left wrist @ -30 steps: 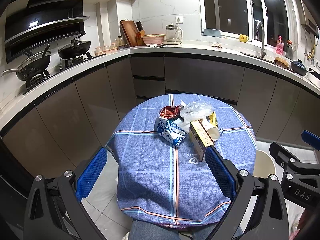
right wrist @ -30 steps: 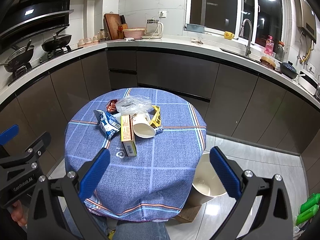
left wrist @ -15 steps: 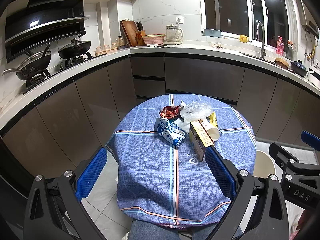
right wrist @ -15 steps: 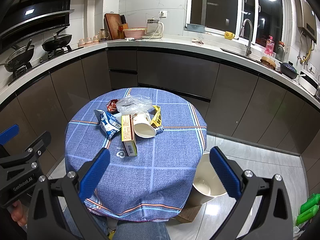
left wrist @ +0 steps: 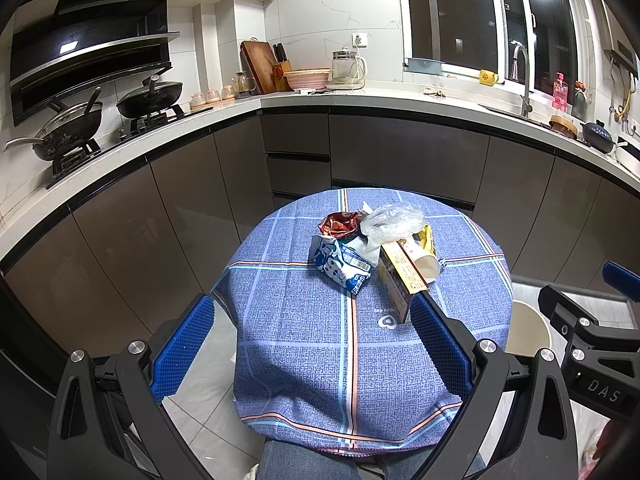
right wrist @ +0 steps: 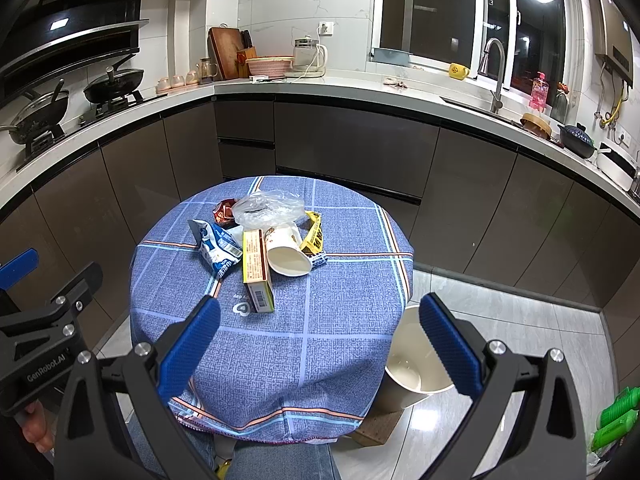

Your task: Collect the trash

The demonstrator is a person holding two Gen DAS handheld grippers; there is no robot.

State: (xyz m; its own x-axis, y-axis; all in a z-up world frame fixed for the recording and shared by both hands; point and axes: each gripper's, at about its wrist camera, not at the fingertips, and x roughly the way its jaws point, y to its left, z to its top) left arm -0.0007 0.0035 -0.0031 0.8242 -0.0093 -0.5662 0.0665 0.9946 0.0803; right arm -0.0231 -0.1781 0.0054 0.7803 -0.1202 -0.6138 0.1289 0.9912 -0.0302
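**A:** Left wrist view first: what sits where, from the left edge across?

**B:** The left claw (left wrist: 312, 344) hangs above the near edge of the round counter (left wrist: 304, 360), which wears a blue plaid cloth. Its jaws stand wide apart with nothing between them. The trash lies in one heap toward the far half of the cloth. Leftmost is a blue-and-white snack bag (left wrist: 340, 264), with a red crumpled wrapper (left wrist: 338, 224) just behind it. Next comes a clear plastic bag (left wrist: 392, 220), then a long yellow carton (left wrist: 400, 280) lying on its side, its near end close to the claw's right finger. A paper cup (left wrist: 426, 266) lies tipped beside the carton, and a yellow wrapper (left wrist: 428, 238) shows behind it.

**A:** And the right wrist view?

**B:** The right claw (right wrist: 320, 344) is also spread wide and empty, held over the counter's near right side. From here the paper cup's mouth faces the camera, touching the carton's right side.

**A:** Anything off the counter?

**B:** A cream bin (right wrist: 416, 364) stands on the tiled floor just right of the counter, partly under the hanging cloth. A denim-clad leg (right wrist: 280, 462) shows at the bottom edge. At far right lie green bottles (right wrist: 614, 416).
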